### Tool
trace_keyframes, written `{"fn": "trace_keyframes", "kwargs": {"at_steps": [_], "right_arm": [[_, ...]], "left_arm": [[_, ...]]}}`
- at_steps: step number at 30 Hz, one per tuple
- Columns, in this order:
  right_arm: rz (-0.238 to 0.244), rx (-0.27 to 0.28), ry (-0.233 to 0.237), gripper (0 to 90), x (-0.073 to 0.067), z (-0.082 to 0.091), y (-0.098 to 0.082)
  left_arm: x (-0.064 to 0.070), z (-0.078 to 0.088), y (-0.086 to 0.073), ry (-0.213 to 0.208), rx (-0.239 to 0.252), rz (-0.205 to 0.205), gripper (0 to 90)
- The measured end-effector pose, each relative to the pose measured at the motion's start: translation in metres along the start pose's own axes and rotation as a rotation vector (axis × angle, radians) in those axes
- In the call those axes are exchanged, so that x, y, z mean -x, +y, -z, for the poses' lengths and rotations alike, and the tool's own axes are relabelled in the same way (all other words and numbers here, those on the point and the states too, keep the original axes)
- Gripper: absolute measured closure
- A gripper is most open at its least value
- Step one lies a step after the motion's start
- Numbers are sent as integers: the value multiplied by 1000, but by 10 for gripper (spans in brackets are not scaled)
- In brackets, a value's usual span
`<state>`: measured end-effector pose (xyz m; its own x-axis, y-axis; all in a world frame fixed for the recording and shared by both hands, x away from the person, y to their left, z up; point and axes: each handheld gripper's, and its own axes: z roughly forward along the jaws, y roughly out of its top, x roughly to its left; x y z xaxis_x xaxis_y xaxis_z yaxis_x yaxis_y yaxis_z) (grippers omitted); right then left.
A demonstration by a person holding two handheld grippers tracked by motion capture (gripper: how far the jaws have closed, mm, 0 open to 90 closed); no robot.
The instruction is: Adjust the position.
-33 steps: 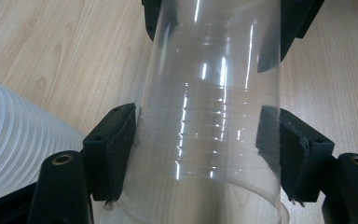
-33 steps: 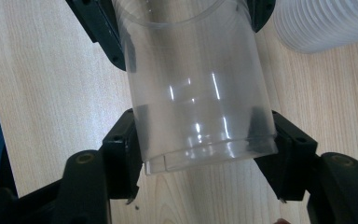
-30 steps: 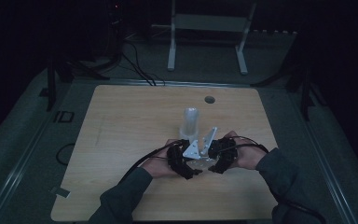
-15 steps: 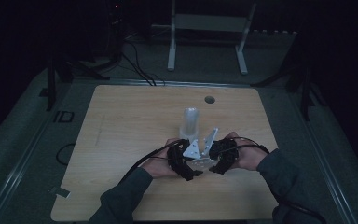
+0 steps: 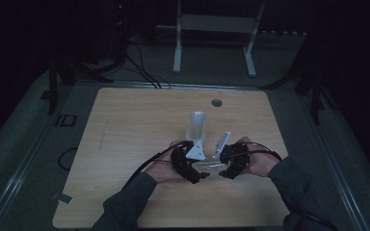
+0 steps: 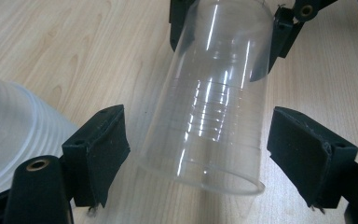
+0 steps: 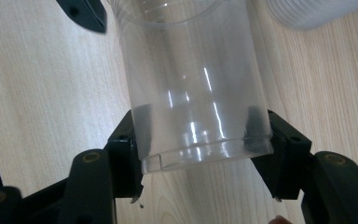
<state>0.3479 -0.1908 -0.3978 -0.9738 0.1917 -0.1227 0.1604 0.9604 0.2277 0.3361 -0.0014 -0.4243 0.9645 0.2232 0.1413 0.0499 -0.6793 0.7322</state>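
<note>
Clear plastic is what you have between your two tools: a see-through cup [image 6: 214, 107] lying on its side just above the table [image 5: 125, 125], near its front edge and a little right of centre. Your right gripper [image 7: 200, 154] has it by the base end; both black pads [image 7: 261, 135] press on the cup wall, one on each side, and you can see them darkened through the plastic. So that claw is closed on the cup, its jaws only as far apart as the cup's base.

Your left gripper [image 6: 198, 154] sits at the cup's open end. Its jaws have just been opening, then eased back a little, and they stand wide, one on each side of the rim with a gap between each pad [image 6: 303, 149] and the plastic. The cup lies between them but they have no hold on it.

From above, your two hands meet low on the table, left gripper [image 5: 189, 163] and right gripper [image 5: 231, 159] facing each other with the cup [image 5: 211, 167] bridging them. Just behind them stands a stack [image 5: 196, 126] of frosted, ribbed cups, upright and apart from the held cup. The same stack [image 6: 14, 140] shows at the left edge of your left gripper view, close beside that jaw.
</note>
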Motion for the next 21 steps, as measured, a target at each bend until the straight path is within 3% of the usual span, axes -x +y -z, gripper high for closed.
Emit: {"fn": "trace_keyframes", "kwargs": {"at_steps": [21], "right_arm": [[-134, 41, -46, 412, 7, -3, -22]], "left_arm": [[-10, 9, -8, 48, 53, 74, 291]]}}
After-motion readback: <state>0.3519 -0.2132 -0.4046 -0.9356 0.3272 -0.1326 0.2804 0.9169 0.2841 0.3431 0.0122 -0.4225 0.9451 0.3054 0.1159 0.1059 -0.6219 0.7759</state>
